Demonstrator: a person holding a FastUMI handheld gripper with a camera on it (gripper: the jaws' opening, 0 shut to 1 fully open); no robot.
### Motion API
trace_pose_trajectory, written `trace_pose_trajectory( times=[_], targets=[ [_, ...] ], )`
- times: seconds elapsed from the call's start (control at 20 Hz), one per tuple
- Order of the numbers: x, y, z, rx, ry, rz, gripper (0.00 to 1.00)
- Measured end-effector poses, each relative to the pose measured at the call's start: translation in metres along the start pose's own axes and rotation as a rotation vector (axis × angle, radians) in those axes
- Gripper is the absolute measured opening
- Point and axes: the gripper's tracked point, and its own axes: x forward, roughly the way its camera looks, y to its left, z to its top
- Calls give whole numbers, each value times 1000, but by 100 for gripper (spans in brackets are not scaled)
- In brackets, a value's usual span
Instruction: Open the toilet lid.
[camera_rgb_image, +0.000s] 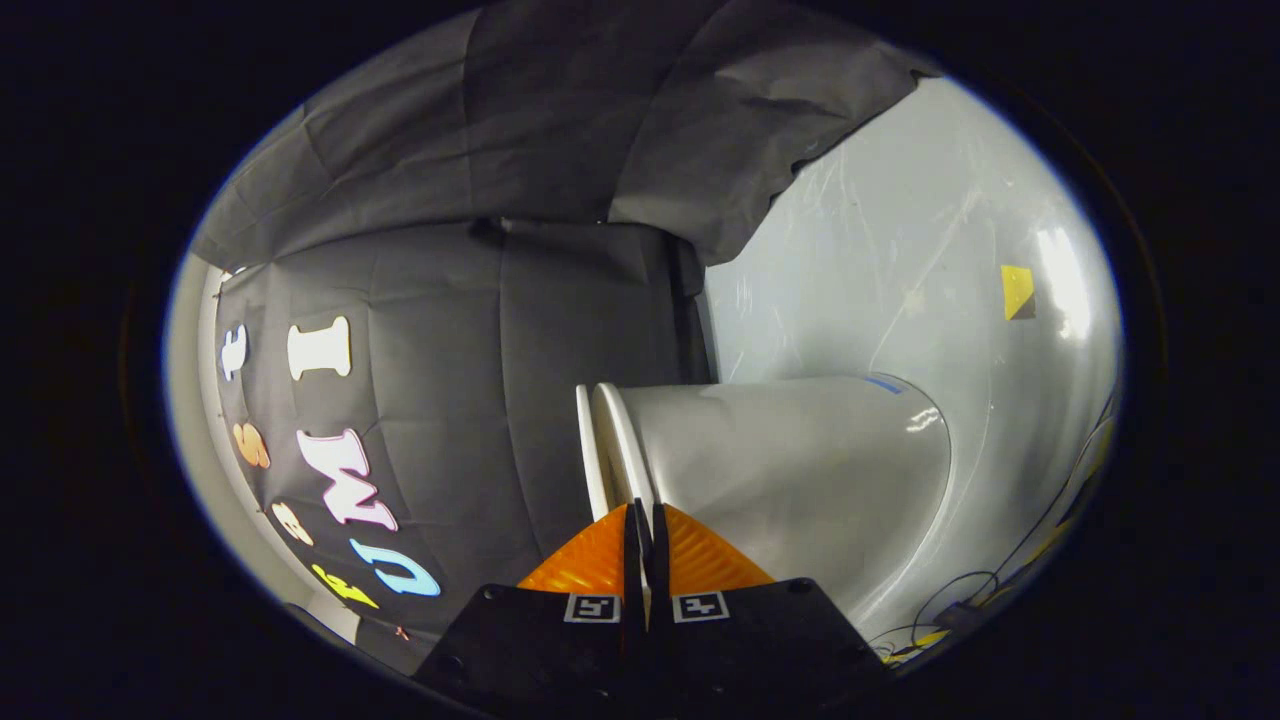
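Glossy white ceramic toilet bowl (800, 470), centre right of frame; its thin white plastic lid (592, 450) matches. Pale grey-white floor (900, 250), upper right, faintly scuffed, carrying a small yellow tape patch (1016, 290). Matte black creased cloth wall (500, 330) across upper left. Dark and yellow thin cables (1000, 580) at lower right. Gripper (646, 515): two black-and-white square markers, bottom centre.

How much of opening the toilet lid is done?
Done: the gripper has reached the toilet. In hand: its fingers are nearly closed, a thin white edge between them, right at the lid. Left: lifting; the lid lies flat against the seat.
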Motion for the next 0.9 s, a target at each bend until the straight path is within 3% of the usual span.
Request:
trace_pose_trajectory(
  times=[0.5,0.65,0.9],
  targets=[
    [-3,21,1,-56,-1,-5,5],
    [-7,38,-7,-168,-7,-30,5],
    [-19,99,-26,-318,-16,1,5]
  ],
)
